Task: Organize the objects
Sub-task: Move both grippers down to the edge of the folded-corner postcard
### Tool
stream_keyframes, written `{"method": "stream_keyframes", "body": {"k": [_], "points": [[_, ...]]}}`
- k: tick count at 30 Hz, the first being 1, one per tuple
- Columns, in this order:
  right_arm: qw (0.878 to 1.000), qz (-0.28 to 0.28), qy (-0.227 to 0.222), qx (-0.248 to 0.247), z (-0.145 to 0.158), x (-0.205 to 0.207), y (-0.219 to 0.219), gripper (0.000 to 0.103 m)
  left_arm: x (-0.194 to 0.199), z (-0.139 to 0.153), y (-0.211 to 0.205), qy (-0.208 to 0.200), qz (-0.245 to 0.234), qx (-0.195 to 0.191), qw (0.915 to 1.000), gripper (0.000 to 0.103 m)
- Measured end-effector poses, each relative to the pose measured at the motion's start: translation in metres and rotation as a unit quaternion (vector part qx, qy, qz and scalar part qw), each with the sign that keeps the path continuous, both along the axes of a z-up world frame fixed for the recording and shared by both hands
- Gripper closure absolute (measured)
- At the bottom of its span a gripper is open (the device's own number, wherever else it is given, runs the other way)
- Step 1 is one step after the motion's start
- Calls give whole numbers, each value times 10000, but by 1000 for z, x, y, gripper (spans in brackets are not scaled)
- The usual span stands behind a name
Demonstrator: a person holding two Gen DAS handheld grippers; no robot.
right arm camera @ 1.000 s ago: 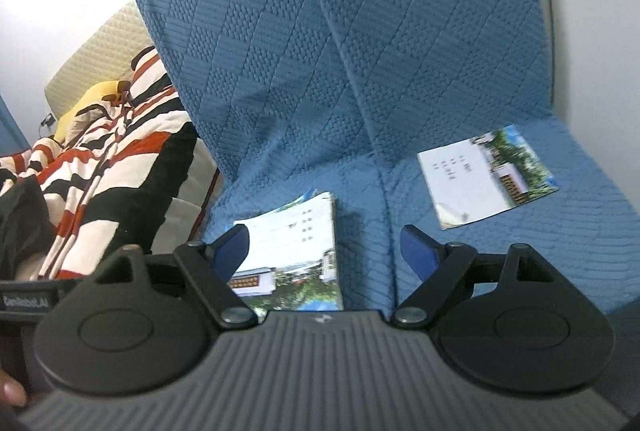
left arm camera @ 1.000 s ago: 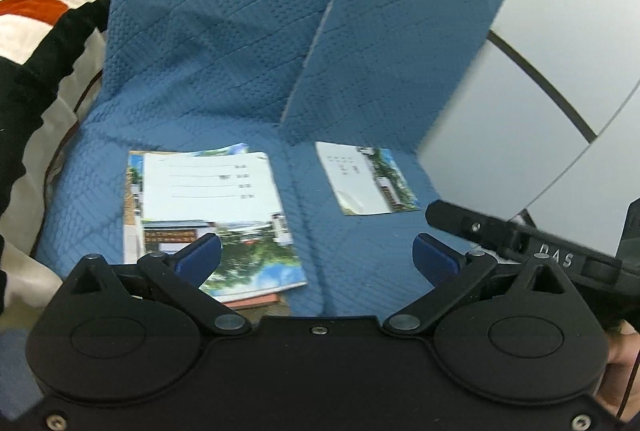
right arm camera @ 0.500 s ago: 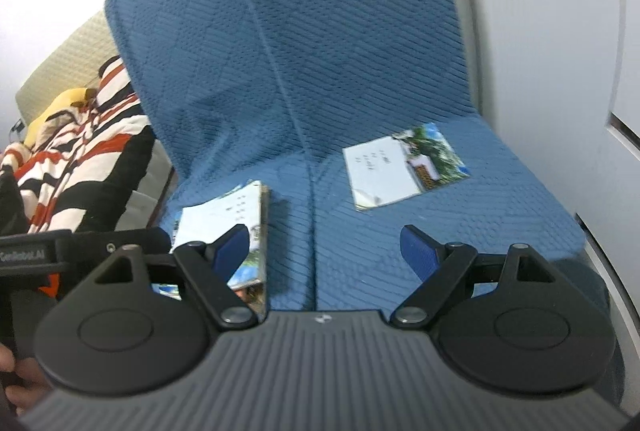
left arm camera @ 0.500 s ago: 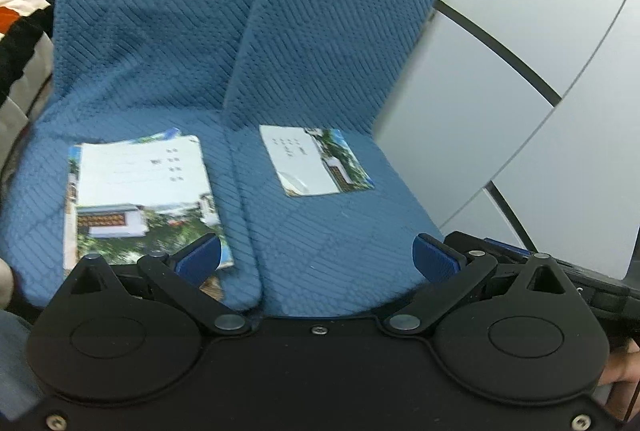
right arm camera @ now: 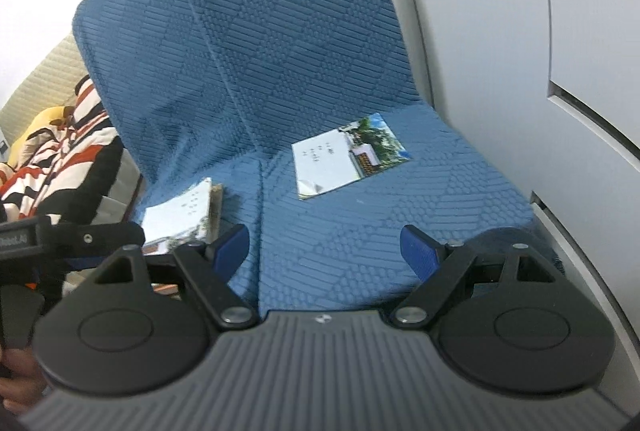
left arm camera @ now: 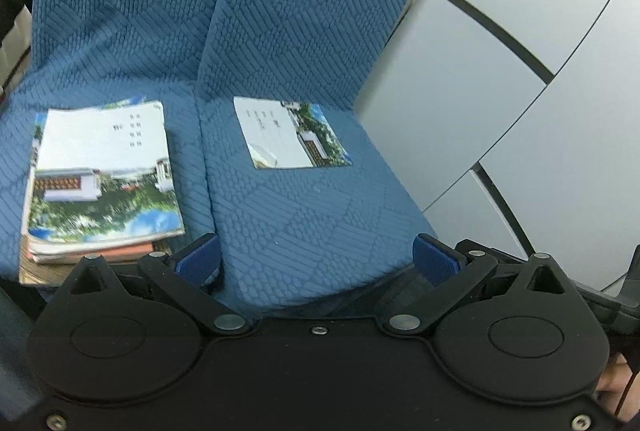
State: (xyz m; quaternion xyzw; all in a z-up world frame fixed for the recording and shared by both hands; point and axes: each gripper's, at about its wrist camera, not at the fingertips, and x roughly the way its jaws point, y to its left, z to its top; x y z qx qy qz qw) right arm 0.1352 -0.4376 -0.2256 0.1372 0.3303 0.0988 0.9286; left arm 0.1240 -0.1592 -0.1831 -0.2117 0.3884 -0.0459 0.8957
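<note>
The left tool (right arm camera: 72,237) hides the book stack's (right arm camera: 182,215) near end.

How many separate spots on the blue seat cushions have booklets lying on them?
2. A stack of booklets lies on the left cushion; a single booklet lies alone on the right cushion. How many are in the stack cannot be told.

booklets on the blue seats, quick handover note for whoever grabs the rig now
Left gripper: open, empty, above the front edge of the seats.
Right gripper: open, empty, also short of the seats.
Stack of booklets: on the left seat cushion.
Single booklet: lying flat alone on the right seat cushion, turned askew.
Done: nothing picked up yet.
Left: probably lift the single booklet and set it on the stack, squared up.
</note>
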Motion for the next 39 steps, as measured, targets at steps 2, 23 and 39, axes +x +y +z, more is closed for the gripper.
{"method": "stream_keyframes", "body": {"k": [2,23,39], "points": [[10000,-65,5,4,-7,4,-5,19,6,-9,-4,29,20,11,10000,1],[9993,-365,-19,-42,-94,126,-35,20,130,-103,-16,447,690,-128,9965,4],[9986,0,374,-366,-150,252,-50,36,235,-150,-15,583,1198,68,9911,23]]}}
